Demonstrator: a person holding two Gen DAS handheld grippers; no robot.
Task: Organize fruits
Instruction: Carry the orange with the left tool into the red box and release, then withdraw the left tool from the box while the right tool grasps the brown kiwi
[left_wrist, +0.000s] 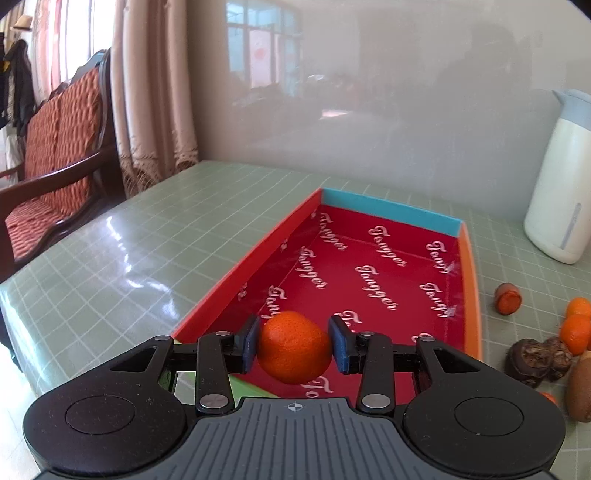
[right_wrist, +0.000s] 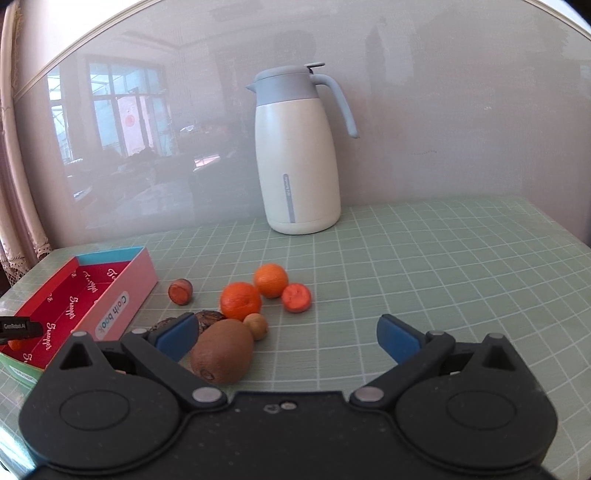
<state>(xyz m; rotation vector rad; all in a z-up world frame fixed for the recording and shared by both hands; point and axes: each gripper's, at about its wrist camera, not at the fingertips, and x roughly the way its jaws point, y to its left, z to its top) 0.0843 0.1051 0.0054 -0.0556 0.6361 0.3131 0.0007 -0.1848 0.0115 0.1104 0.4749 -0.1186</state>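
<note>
While the left hand-held gripper (left_wrist: 294, 341) clamps a mandarin (left_wrist: 294, 347) over the near end of the red-lined box (left_wrist: 471, 280), lower it to the floor before releasing, so it won't roll. The right hand-held gripper (right_wrist: 288, 339) gapes empty beside the kiwi (right_wrist: 222, 350).

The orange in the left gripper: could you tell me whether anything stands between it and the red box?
Nothing visible does. The orange is held over the near end of the box, whose red floor looks bare.

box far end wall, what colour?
Turquoise blue on the box; its other walls are red and orange. Clearest in the left wrist view.
</note>
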